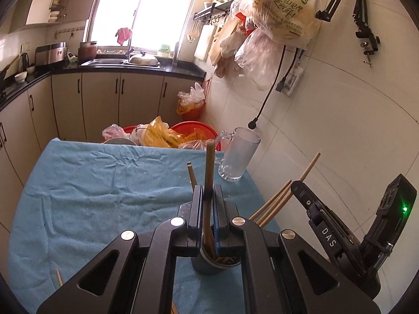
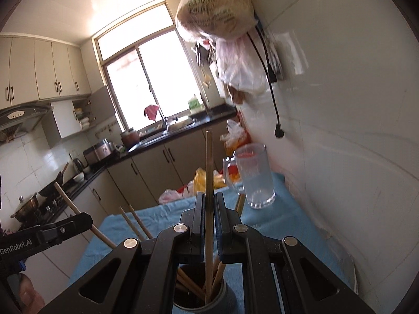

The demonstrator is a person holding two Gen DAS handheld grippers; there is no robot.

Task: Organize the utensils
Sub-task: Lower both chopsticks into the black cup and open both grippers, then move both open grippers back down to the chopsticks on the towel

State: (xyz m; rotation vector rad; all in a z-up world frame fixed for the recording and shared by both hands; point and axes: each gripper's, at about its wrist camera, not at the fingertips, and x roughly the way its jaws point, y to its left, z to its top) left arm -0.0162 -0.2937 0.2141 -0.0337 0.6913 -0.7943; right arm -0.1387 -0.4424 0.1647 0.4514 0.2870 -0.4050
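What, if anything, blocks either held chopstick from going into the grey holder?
Nothing visible. The left gripper is shut on a chopstick whose lower end already reaches into the holder. The right gripper is shut on another chopstick, also reaching into the holder's mouth among other chopsticks.

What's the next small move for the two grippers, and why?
Probably lower a little, then open. The left gripper and the right gripper are each shut on a chopstick standing upright, its lower end already inside the grey holder among other chopsticks. Opening should let both settle in. One loose chopstick on the blue cloth comes after.
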